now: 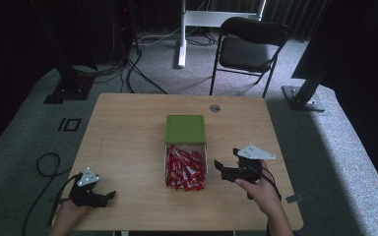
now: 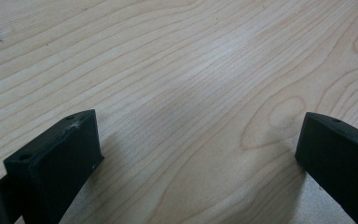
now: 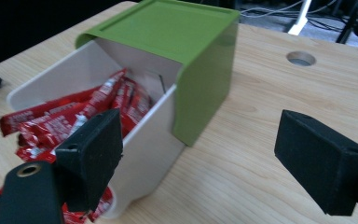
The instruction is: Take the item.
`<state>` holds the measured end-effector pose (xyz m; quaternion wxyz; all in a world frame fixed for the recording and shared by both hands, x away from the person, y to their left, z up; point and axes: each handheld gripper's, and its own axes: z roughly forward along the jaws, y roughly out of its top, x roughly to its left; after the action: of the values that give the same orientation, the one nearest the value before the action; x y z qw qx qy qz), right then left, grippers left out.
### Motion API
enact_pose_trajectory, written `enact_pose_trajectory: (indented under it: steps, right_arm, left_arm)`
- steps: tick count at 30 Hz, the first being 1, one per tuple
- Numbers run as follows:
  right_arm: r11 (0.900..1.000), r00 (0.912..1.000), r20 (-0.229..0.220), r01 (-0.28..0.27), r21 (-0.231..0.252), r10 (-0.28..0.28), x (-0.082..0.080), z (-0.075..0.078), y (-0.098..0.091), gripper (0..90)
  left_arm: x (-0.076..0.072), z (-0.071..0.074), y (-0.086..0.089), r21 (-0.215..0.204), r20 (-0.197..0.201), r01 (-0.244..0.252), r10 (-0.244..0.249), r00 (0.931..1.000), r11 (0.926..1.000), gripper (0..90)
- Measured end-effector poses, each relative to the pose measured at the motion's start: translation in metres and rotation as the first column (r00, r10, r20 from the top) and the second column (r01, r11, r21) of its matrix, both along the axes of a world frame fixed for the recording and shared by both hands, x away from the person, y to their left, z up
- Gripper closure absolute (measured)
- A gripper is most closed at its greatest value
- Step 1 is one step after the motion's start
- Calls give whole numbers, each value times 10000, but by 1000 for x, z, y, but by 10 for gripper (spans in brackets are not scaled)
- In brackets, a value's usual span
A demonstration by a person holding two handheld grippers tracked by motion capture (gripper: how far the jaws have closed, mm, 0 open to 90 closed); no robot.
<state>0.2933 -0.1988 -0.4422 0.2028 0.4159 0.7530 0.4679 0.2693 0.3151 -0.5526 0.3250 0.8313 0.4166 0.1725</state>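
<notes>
Two grippers are open and empty: our left gripper [image 1: 109, 195] rests near the table's [image 1: 128, 128] left edge, our right gripper [image 1: 226, 158] just right of the white drawer [image 1: 167, 152] of red packets [image 1: 184, 169], pulled from its green box [image 1: 185, 128]. Closing carelessly could crush packets or spill them over the side.

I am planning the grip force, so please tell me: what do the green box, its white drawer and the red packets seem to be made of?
Green box: probably hard plastic, smooth with a soft sheen and rounded edges.
White drawer: also looks like plastic, thin even walls, matte.
Red packets: seemingly thin glossy film or foil, since they show creases and bright reflections.
</notes>
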Motion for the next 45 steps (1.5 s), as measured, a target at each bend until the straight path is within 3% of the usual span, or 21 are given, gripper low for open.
enact_pose_trajectory:
  steps: [12,25,31,37,38,40,41,45]
  right_arm:
    - [9975,9975,-16,-709,8,709,2,0,28,168]
    - [9874,9873,-99,-1584,-34,1583,3,-3,63,169]
    - [9794,9796,-208,-2003,-247,1998,2,-7,80,295]
    - [9767,9779,-243,-2088,-503,2078,2,-12,89,404]
    - [9722,9736,-336,-2273,-562,2257,4,-14,92,457]
    - [9728,9754,-445,-2187,-764,2158,3,-16,95,486]
    - [9723,9750,-711,-2163,-882,2105,4,-18,97,511]
    - [9727,9761,-795,-2097,-990,2024,3,-23,104,560]
  left_arm:
    - [0,0,0,-9,2,-8,8,10000,10000,8]
    - [0,0,0,-10,7,-6,6,10000,10000,8]
    - [0,0,0,-8,4,-5,5,10000,10000,8]
    - [0,0,0,-3,3,0,0,10000,10000,8]
    - [0,0,0,-8,6,-7,7,10000,10000,8]
    - [0,0,0,-19,9,-13,13,10000,10000,8]
    - [0,0,0,-19,9,-12,12,10000,10000,8]
    - [0,0,0,-7,5,-4,4,10000,10000,8]
